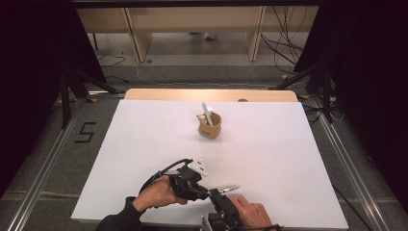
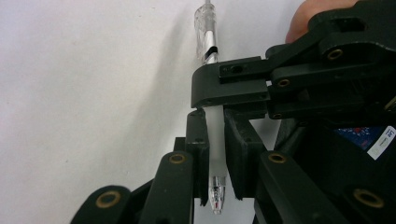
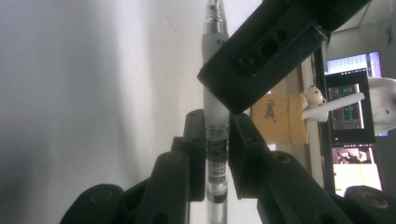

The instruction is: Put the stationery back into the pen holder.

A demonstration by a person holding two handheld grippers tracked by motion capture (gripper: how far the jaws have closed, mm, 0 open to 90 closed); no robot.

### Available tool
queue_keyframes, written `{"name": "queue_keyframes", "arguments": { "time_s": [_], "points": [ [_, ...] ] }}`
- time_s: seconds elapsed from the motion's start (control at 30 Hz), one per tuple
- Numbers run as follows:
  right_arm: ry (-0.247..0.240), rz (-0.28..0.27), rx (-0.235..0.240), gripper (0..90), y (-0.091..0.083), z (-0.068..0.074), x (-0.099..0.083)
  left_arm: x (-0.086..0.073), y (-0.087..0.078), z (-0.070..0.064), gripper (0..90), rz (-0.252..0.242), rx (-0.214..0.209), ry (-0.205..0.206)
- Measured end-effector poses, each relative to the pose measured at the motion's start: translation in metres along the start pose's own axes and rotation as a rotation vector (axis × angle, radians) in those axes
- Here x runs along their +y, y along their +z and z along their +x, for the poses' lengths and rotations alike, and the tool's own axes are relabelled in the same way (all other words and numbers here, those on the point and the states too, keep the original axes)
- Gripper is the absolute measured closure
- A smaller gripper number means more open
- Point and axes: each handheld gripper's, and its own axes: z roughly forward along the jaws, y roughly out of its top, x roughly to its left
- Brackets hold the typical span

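Note:
A clear-barrelled pen [image 1: 228,188] lies just above the white table top [image 1: 144,144], near its front edge. Both grippers are shut on it. My left gripper [image 1: 210,192] comes in from the left and my right gripper [image 1: 220,196] from the front. In the left gripper view the pen [image 2: 215,154] sits between my jaws with its tip toward the camera, and the right gripper [image 2: 229,86] clamps it further along. In the right gripper view the pen [image 3: 215,154] runs up between my jaws, with the left gripper [image 3: 261,60] gripping it higher up.
A tan cup [image 1: 210,126] with a white pen [image 1: 207,113] stands at the middle back of the table; the right gripper view shows this cup [image 3: 280,119] too. Stands and cables flank the table. A monitor [image 3: 350,107] glows at the right.

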Motion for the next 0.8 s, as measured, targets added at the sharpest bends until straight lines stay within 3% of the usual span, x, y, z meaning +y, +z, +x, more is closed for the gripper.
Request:
{"name": "queue_keyframes", "arguments": {
  "time_s": [0.2,0.33,0.47,0.67,0.8],
  "points": [
    [-0.012,0.003,0.003,80.1,-0.001,0.000,0.001,-0.001,-0.002,0.003,78.3,-0.001,-0.022,-0.015],
    [-0.014,0.008,-0.002,80.1,-0.001,-0.001,-0.002,-0.003,-0.005,0.004,62.6,-0.006,-0.029,-0.018],
    [-0.002,0.027,-0.011,80.1,-0.001,-0.002,-0.008,-0.006,-0.013,0.006,50.6,-0.039,-0.006,0.002],
    [0.105,0.022,-0.004,80.1,-0.003,-0.011,-0.020,-0.016,-0.025,0.014,35.5,-0.107,0.042,-0.007],
    [0.182,0.010,-0.002,80.1,-0.003,-0.018,-0.026,-0.026,-0.031,0.022,29.9,-0.160,0.067,-0.034]
  ]
}}
